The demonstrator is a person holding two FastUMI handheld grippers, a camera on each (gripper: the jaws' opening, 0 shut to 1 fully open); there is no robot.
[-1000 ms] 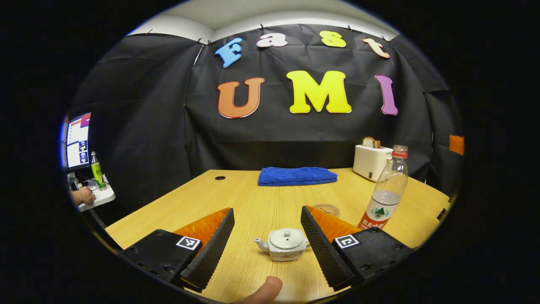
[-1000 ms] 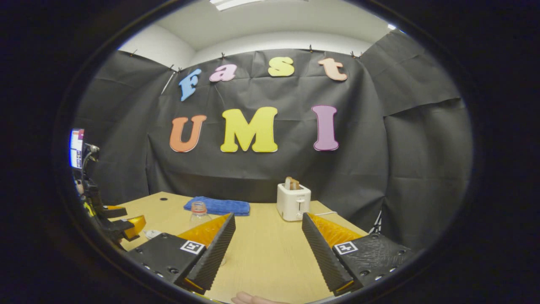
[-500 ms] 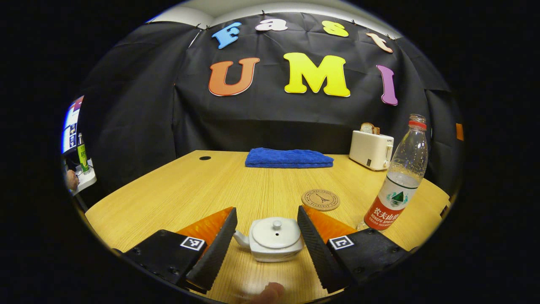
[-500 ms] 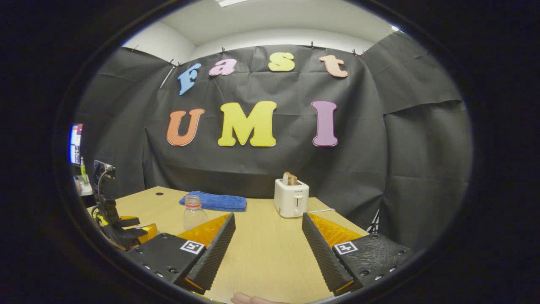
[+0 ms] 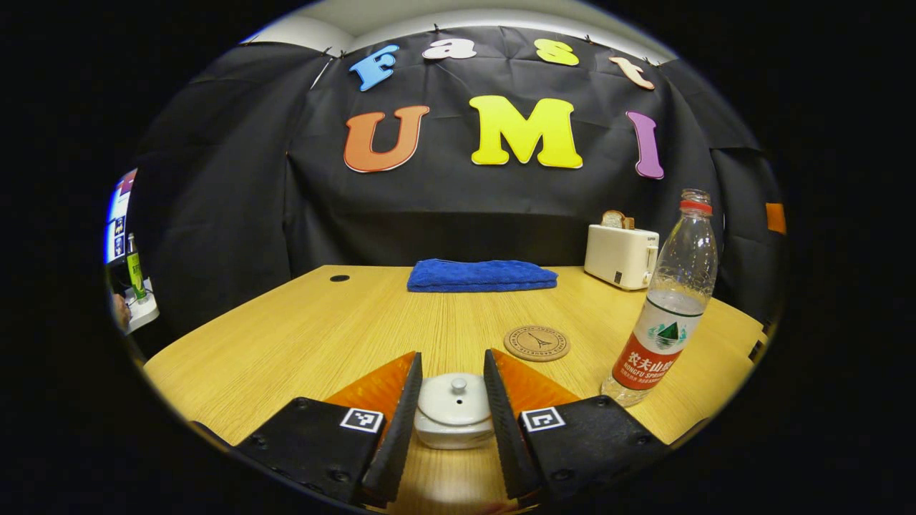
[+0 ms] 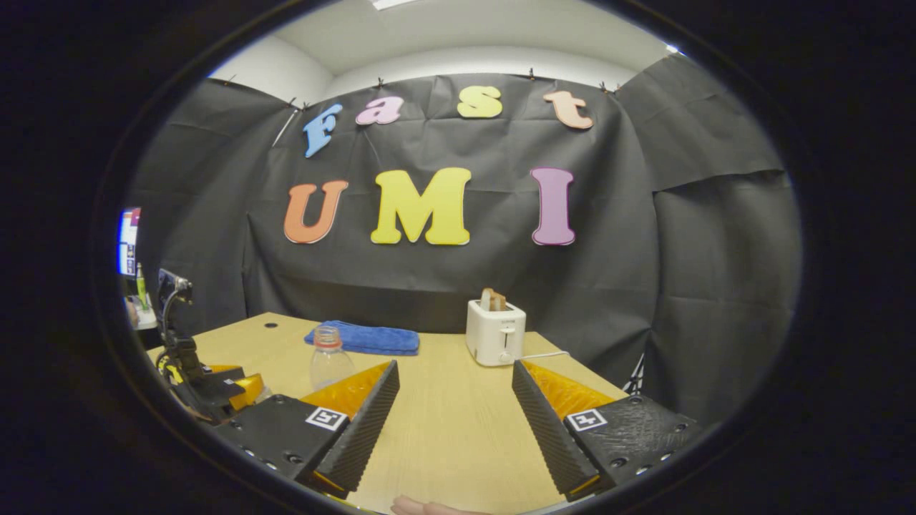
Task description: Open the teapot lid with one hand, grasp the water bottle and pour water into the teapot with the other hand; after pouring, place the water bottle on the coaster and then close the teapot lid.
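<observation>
Left gripper (image 5: 452,418): low over the pale wooden worktop (image 5: 322,336), its two fingers narrowed around the small white ceramic teapot (image 5: 454,413); whether both fingers press on the pot I cannot tell.
Teapot lid: round white lid with a small knob (image 5: 458,386) sits on the pot, right between the left gripper's fingers, closed.
Water bottle: clear plastic bottle with a red-and-white label and a red neck ring (image 5: 669,307), uncapped, upright on the worktop, ahead and to the right of the left gripper, apart from it; partly filled with water.
Coaster: round brown cork coaster (image 5: 537,342) flat on the worktop, just ahead of the left gripper's right finger, between the teapot and the bottle.
Right gripper (image 6: 455,422): fingers spread wide, nothing between them, above bare worktop (image 6: 458,422).
From the right gripper: the bottle (image 6: 329,360) stands ahead to its left, partly behind its left finger; the left gripper (image 6: 215,390) shows farther left, low at the worktop.
Blue folded towel (image 5: 481,275): at the far edge of the worktop, straight ahead of the left gripper.
White toaster with a slice of bread in it (image 5: 621,252): far right of the left gripper, behind the bottle; straight ahead of the right gripper (image 6: 495,332).
Fingertip (image 6: 422,506): a person's fingertip at the bottom edge of the right gripper view.
</observation>
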